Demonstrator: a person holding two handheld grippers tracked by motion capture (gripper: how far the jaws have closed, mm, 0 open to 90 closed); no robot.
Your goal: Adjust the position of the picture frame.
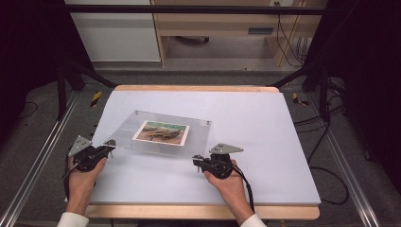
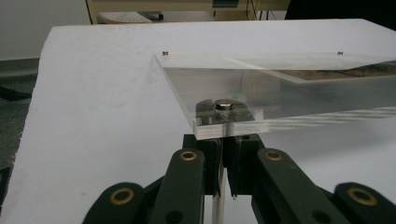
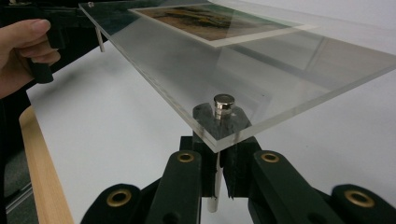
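A clear acrylic panel (image 1: 198, 135) carrying a photo (image 1: 161, 132) lies mid-table, with a small metal pin at each corner. My left gripper (image 1: 110, 144) is at its near left corner. In the left gripper view the jaws (image 2: 225, 161) are shut on the thin pin leg (image 2: 218, 205) below the pin head (image 2: 224, 104). My right gripper (image 1: 196, 162) is at the near right corner, its jaws (image 3: 218, 170) likewise shut on that corner's pin leg (image 3: 213, 198) under the pin head (image 3: 224, 102). The panel's near edge stands above the sheet.
A white sheet (image 1: 265, 142) covers the wooden table (image 1: 198, 212). Metal rails run along both sides on the floor, and cables lie at the right (image 1: 326, 137). The person's left hand (image 3: 21, 53) is seen in the right gripper view.
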